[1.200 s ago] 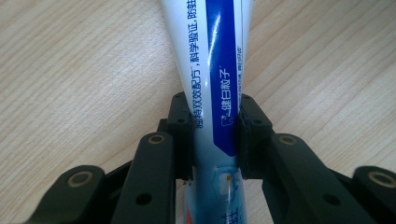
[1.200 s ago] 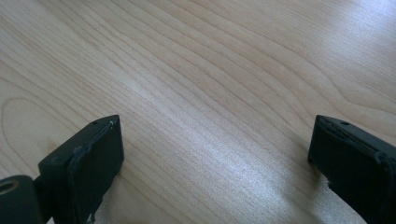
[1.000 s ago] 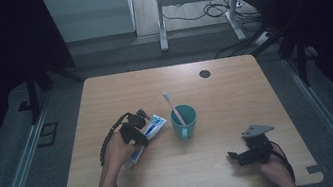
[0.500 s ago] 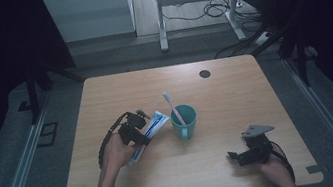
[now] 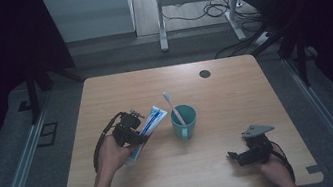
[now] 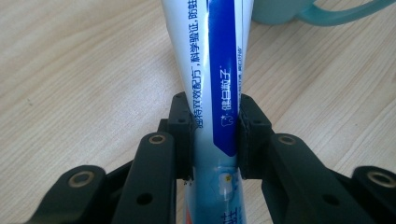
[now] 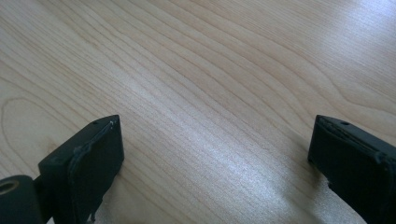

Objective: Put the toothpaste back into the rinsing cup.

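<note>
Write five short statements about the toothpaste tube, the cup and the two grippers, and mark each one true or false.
1. The left gripper is clamped on the toothpaste tube. True.
2. The toothbrush lies flat on the table. False: it stands leaning in the green cup.
3. The right gripper holds the cup. False: its jaws stand wide apart over bare wood, with nothing between them.
4. The cup has a handle. True: the left gripper view shows it beyond the tube.
5. The tube sits inside the cup. False: it is beside the cup, in the left gripper.
</note>
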